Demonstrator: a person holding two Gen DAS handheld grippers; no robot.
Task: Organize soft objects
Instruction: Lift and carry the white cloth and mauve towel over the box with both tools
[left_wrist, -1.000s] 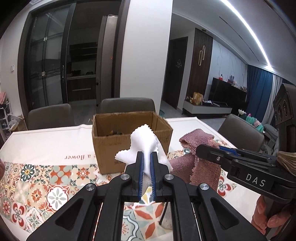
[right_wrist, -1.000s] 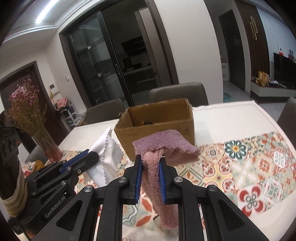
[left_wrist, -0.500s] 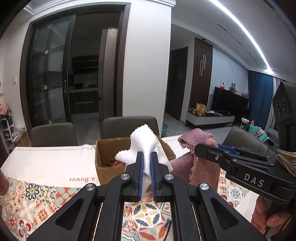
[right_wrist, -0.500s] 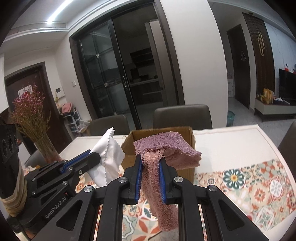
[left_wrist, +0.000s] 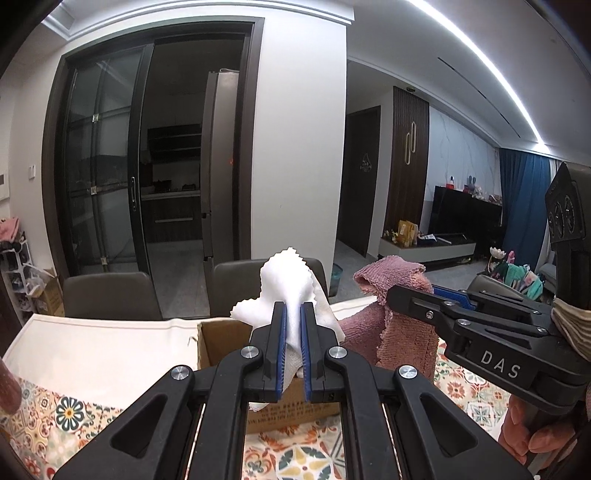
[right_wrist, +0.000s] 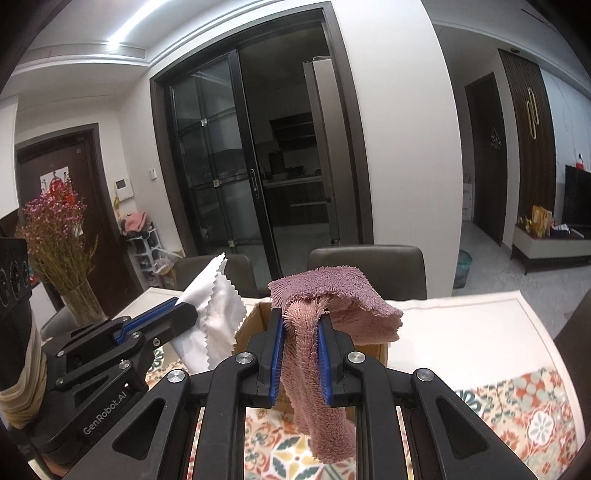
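Bright ceiling strip light (left_wrist: 480, 62); fisheye edges bend, perhaps slightly soft.

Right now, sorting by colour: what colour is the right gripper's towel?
Dusty pink towel, clearest in the right wrist view.

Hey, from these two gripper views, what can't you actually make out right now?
- Inside of the cardboard box: hidden in both wrist views by the left gripper, right gripper and their cloths.
- Lower end of the white cloth: left view, behind the fingers.
- Print on the box front: left view, too small.
- Near table edge: cut off by the frame.
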